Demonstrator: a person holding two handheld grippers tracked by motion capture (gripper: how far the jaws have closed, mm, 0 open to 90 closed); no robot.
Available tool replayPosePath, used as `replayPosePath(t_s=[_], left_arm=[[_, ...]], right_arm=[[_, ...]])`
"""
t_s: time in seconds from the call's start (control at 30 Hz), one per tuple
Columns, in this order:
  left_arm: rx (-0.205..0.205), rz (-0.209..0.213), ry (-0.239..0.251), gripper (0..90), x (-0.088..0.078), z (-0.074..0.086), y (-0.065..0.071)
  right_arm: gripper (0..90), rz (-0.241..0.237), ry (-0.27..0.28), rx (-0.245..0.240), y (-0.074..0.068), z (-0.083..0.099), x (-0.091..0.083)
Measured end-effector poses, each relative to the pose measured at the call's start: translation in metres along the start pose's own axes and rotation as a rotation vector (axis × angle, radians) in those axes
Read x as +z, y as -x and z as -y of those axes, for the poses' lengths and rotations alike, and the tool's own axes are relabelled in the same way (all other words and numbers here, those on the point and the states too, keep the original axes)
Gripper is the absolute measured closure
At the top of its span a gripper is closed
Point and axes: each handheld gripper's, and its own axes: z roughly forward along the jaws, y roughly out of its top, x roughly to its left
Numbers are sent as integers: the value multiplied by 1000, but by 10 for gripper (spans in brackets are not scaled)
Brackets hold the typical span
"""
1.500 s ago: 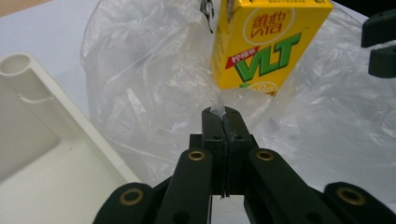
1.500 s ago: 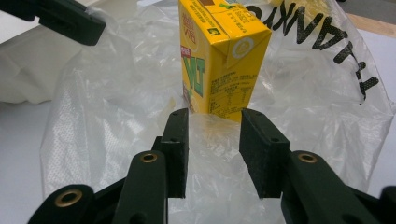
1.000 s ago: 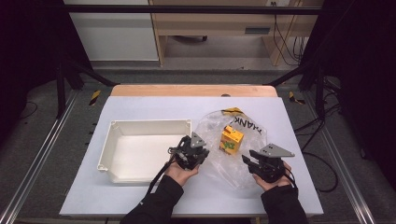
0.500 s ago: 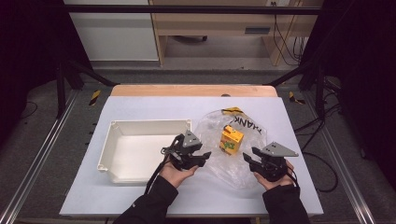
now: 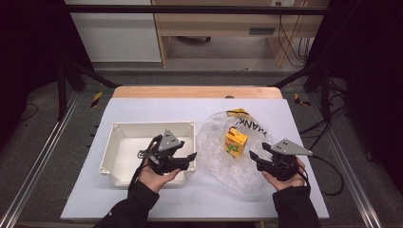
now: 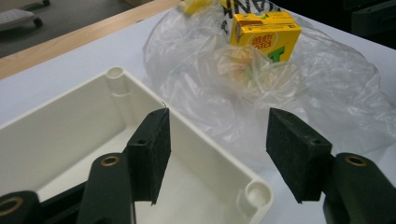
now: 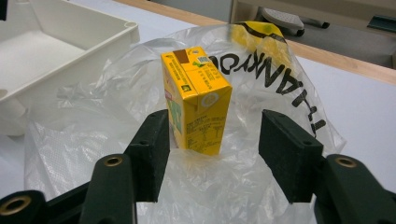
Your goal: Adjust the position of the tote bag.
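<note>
A white surface [image 5: 142, 199] spreads beneath the left tool [image 5: 190, 159] and the right tool [image 5: 255, 160]. Well beyond both, a wooden strip [image 5: 190, 91] runs along its far edge. Metal rails lie on the grey floor, one [image 5: 38, 161] far out to the left of the left tool, the other [image 5: 354, 194] right of the right tool. Two yellow-and-black tape marks [image 5: 96, 98] [image 5: 298, 98] sit past the far corners. Farther off stand a white cabinet [image 5: 114, 38] and a wooden shelf unit [image 5: 214, 28], with dark cables [image 5: 285, 42] hanging beside it.
</note>
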Motion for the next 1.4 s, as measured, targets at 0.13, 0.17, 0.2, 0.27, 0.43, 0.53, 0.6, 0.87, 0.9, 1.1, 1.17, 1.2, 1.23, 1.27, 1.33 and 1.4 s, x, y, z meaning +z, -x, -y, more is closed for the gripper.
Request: replayPosePath(t_s=[0.13,0.17,0.2,0.27,0.43,0.53,0.6,0.87,0.9,1.1,1.17,1.2,1.23,1.27,1.33,1.4], left_arm=[[4,-27,4,380,-14,9,-10],[4,-27,4,371,-14,9,-10],[-3,-53,8,365,-22,16,-17],[-19,-67,12,356,-28,24,-24],[-46,-90,20,337,-43,44,-41],[-65,-101,24,330,-49,54,-49],[-77,-111,27,325,-52,60,-53],[-91,-150,43,322,-60,69,-64],[-91,-150,43,321,-60,69,-64],[-109,-168,62,318,-68,72,-71],[-112,-167,61,317,-68,73,-72],[-118,-170,57,317,-69,76,-74],[-118,-170,57,316,-69,76,-74],[-122,-174,55,316,-69,78,-76],[-124,-179,50,315,-70,79,-77],[-130,-185,53,314,-71,80,-79]], right_arm=[[403,3,6,-4,1,-5,-3],[403,3,6,-4,1,-5,-3],[388,2,10,-5,3,-8,-4],[371,0,12,-2,4,-11,-5],[342,-2,5,-8,4,-19,-3],[323,-1,4,-16,3,-23,-1],[314,-1,1,-16,3,-26,1],[288,-4,-20,-18,2,-40,11],[288,-4,-20,-18,2,-40,11],[297,-12,-29,-41,1,-54,22],[302,-17,-31,-38,1,-57,25],[305,-18,-36,-41,1,-59,28],[307,-18,-32,-41,1,-60,30],[308,-20,-34,-37,2,-61,32],[311,-20,-36,-38,3,-62,34],[318,-14,-41,-42,3,-64,38]])
